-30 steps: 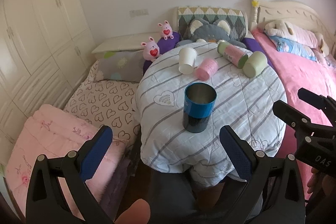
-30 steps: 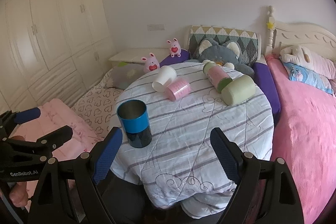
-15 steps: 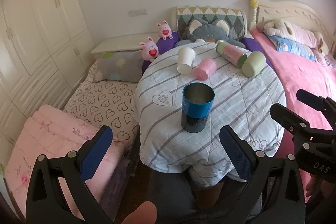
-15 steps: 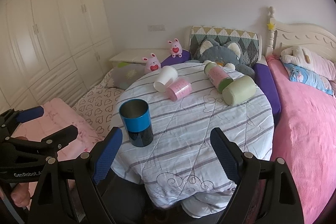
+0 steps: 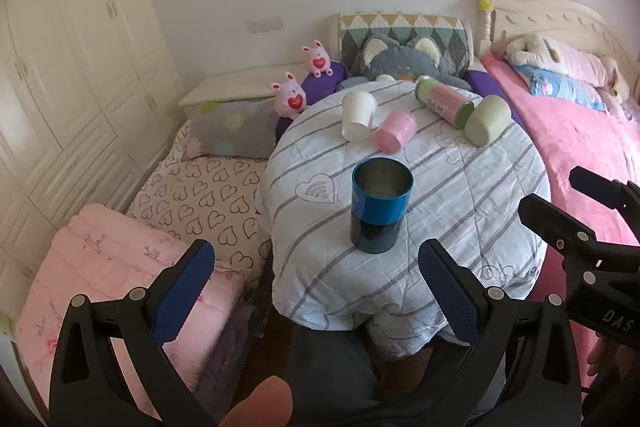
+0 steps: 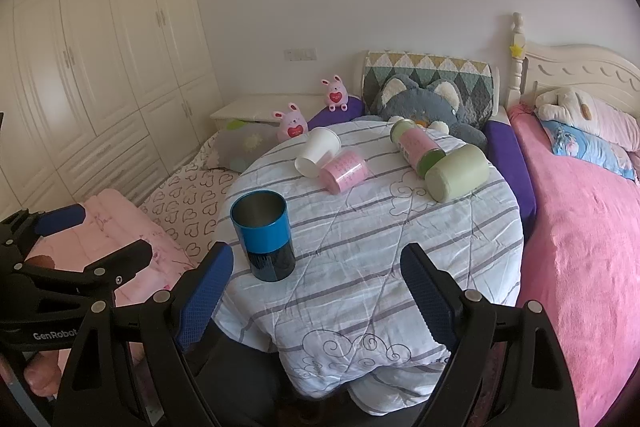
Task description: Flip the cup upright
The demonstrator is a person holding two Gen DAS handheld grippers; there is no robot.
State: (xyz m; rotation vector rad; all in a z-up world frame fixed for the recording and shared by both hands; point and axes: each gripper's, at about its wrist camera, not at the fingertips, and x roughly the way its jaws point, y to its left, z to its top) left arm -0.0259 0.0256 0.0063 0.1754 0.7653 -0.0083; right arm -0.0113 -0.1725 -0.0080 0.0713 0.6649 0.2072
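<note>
A blue and black metal cup (image 5: pixel 379 205) stands upright, mouth up, near the front of a round table (image 5: pixel 472 211) covered with a striped cloth; it also shows in the right wrist view (image 6: pixel 264 235). At the back lie a white paper cup (image 5: pixel 357 115), a pink cup (image 5: pixel 395 129), a pink and green canister (image 5: pixel 444 101) and a pale green cup (image 5: pixel 487 119), all on their sides. My left gripper (image 5: pixel 316 293) is open and empty, short of the table's front edge. My right gripper (image 6: pixel 316 291) is open and empty, also short of the table.
A pink bed (image 6: pixel 580 227) runs along the right. A low mattress with heart-print sheet (image 5: pixel 200 195) and a folded pink quilt (image 5: pixel 100 267) lie left of the table. Plush toys (image 5: pixel 290 99) and a grey cat cushion (image 5: pixel 400 61) sit behind it. White wardrobes (image 6: pixel 80 67) fill the left wall.
Both grippers have drawn back slightly and risen a little from the table. The blue cup stays upright and nothing on the table has moved.
</note>
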